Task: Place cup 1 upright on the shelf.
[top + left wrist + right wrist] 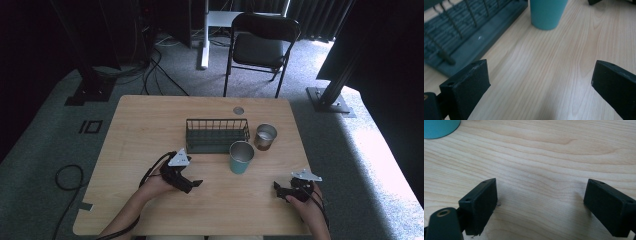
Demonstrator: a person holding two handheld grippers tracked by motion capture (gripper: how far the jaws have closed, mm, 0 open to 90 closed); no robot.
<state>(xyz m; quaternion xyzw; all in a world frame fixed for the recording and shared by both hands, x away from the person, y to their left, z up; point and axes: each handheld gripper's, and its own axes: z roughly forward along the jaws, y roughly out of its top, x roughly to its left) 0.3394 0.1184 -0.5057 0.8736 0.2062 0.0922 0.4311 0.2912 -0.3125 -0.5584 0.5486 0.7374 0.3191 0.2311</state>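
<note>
A teal cup (241,157) stands upright on the wooden table (150,120), just in front of a dark wire rack (217,135). A metal cup (265,136) stands to the right of the rack. My left gripper (192,185) rests low on the table, front left of the teal cup, open and holding nothing. In the left gripper view the teal cup (548,13) is ahead of the jaws and the rack (461,35) is to the left. My right gripper (278,188) sits near the front right of the table, open, with the teal cup's base (439,128) at the far left.
A small round grommet (238,110) is set in the table behind the rack. A black folding chair (262,45) stands beyond the table's far edge. Cables (67,177) lie on the grey carpet to the left.
</note>
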